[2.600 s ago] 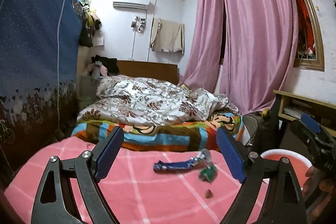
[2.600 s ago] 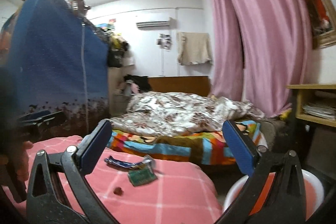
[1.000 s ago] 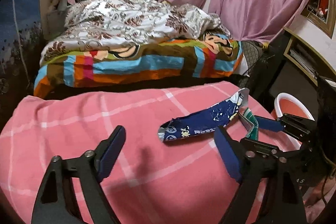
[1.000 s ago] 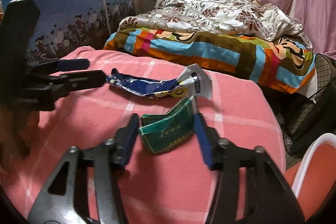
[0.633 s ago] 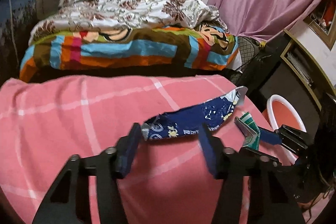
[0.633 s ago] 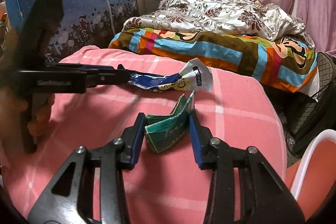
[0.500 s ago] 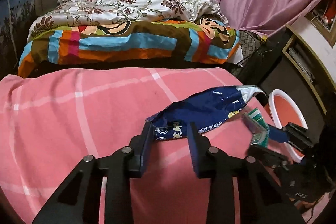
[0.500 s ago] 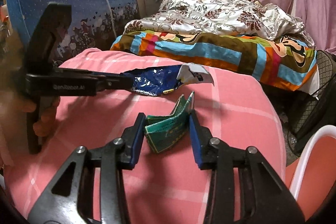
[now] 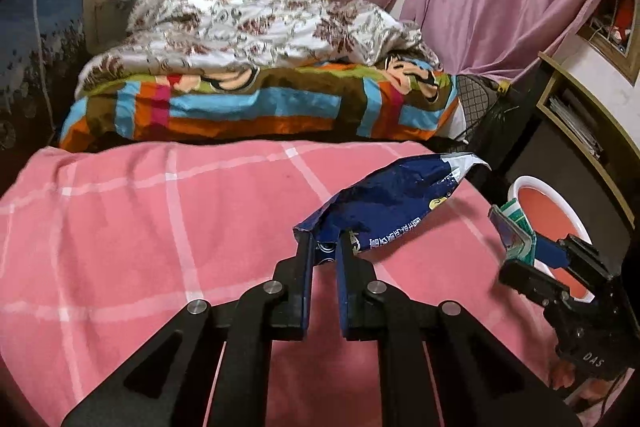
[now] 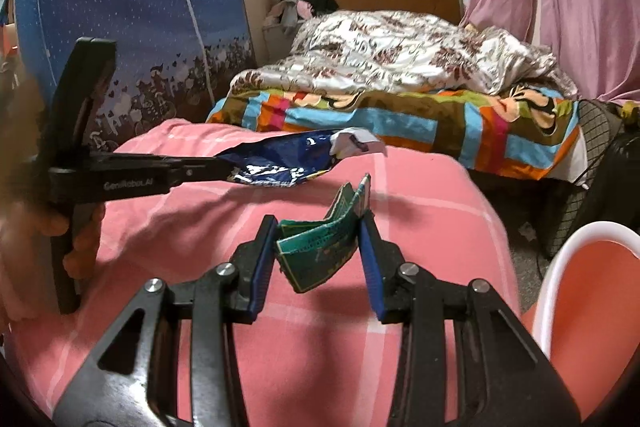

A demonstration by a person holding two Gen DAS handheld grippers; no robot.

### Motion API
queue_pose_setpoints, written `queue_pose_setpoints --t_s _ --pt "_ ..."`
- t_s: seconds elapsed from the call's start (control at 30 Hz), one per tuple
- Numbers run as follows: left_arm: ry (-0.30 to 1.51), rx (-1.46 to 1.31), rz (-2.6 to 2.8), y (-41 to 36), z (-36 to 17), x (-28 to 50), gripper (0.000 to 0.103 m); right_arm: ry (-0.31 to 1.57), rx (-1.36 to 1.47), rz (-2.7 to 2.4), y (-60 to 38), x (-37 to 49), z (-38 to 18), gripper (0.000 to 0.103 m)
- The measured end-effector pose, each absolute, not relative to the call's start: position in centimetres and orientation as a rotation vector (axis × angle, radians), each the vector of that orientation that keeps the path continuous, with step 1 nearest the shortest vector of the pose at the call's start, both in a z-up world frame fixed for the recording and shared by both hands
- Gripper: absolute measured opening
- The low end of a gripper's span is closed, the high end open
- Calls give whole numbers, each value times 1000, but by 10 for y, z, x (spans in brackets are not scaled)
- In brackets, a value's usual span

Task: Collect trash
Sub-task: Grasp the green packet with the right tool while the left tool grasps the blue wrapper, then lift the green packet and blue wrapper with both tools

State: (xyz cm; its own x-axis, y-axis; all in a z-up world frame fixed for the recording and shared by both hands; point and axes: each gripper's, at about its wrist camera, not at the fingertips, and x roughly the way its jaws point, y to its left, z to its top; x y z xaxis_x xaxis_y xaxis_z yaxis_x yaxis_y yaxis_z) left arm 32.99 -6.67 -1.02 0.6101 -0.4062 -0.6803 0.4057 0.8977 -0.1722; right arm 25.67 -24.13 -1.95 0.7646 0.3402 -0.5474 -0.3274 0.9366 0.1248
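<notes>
The left gripper (image 9: pixel 323 242) was built of matte black plastic: two angular arms with triangular cut-outs and round silver screws at the pivots, and blue pads lining the inner faces of its fingers (image 9: pixel 303 279). In the right wrist view its side carried small white lettering, too blurred to read with certainty. The right gripper (image 10: pixel 318 227) had the same black frame, silver screws and blue pads (image 10: pixel 261 269). Seen from the left, its body showed the white letters "DAS". A hand (image 10: pixel 78 239) gripped the black handle; no sleeve was visible.
</notes>
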Motion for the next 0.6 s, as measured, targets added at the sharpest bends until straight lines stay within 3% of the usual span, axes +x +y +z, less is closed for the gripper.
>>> queue_pose_setpoints --t_s 0.6 --pt "510 -72 -426 -104 39 248 8 216 19 206 -283 181 26 19"
